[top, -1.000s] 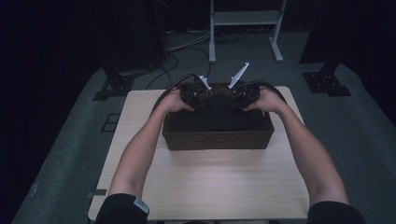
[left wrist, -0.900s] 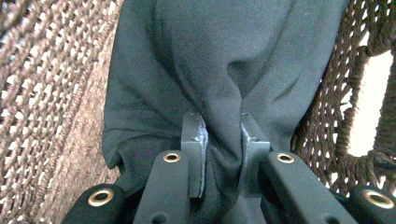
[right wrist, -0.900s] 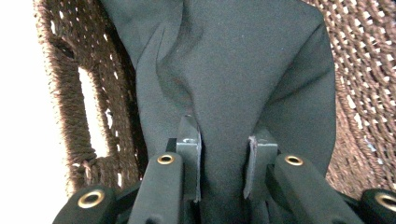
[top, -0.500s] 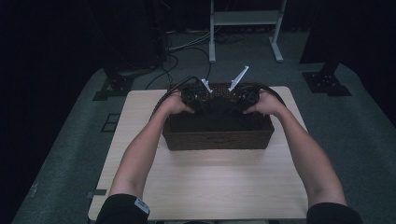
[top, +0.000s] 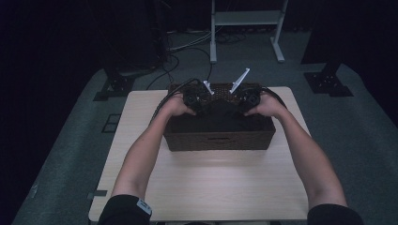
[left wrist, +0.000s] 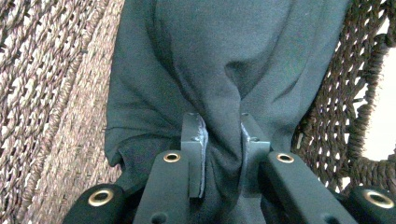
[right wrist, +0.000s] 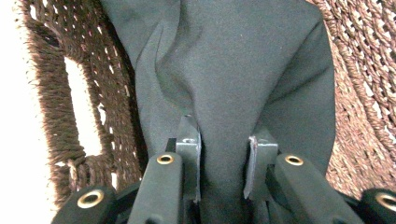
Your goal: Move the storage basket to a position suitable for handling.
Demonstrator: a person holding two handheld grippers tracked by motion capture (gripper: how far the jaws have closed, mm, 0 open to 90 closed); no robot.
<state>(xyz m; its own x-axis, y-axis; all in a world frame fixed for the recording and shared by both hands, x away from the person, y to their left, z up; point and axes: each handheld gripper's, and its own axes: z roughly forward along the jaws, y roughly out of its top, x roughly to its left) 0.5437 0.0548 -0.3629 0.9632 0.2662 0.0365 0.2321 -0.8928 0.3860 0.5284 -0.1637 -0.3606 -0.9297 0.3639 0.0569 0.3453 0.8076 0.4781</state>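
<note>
A dark brown woven basket (top: 218, 138) stands on the light wooden table (top: 206, 183). Inside it lies a dark grey-green cloth (top: 220, 115). My left gripper (top: 196, 99) reaches down into the basket's left half and my right gripper (top: 248, 99) into its right half. In the left gripper view the jaws are shut on a bunched fold of the cloth (left wrist: 224, 93), with the basket wall (left wrist: 46, 93) on both sides. In the right gripper view the jaws pinch a thicker fold of the same cloth (right wrist: 224, 84), and a basket handle hole (right wrist: 81, 107) shows at the left.
The table stands on a grey floor mat (top: 70, 154). Black cables (top: 178, 51) run over the floor behind it, beside a white stand (top: 246, 28) and dark stand feet (top: 328, 82). Bare tabletop lies in front of the basket.
Both hands and grippers have sunk slightly deeper into the basket and drawn a little closer together. The basket has stayed in place.
</note>
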